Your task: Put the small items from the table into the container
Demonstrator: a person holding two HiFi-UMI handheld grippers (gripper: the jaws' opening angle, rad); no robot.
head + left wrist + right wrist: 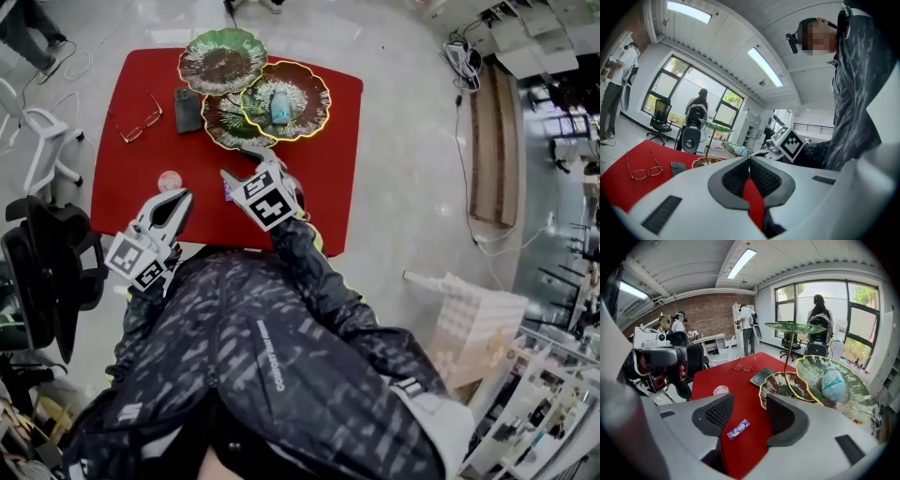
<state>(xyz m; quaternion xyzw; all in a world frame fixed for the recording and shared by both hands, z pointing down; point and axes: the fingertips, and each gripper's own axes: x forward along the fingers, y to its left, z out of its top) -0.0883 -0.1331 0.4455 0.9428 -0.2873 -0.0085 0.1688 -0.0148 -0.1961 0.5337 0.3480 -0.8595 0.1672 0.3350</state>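
The left gripper (749, 163) has its jaws pressed together with nothing between them; beyond them on the red table (618, 187) lie eyeglasses (641, 168) and, just to their right, a black phone (677, 166); a tiered green dish stand (715, 125) rises behind; a dark patterned sleeve (853, 103) fills the right.

Bright, even daylight indoors. Long white ceiling strip lights (765, 67) burn out in the upper part of the left gripper view. Tall glazed windows (820, 301) are overexposed at the upper right of the right gripper view. The glossy pale floor (403, 94) carries soft glare in the head view. The red rectangular counter (131, 197) is evenly lit, with faint shadows. Both gripper views are strongly fisheye: straight lines bow and the corners go black. The pale grey left gripper (750, 161) sits close to the lens and looks soft. The head view bends at its edges.
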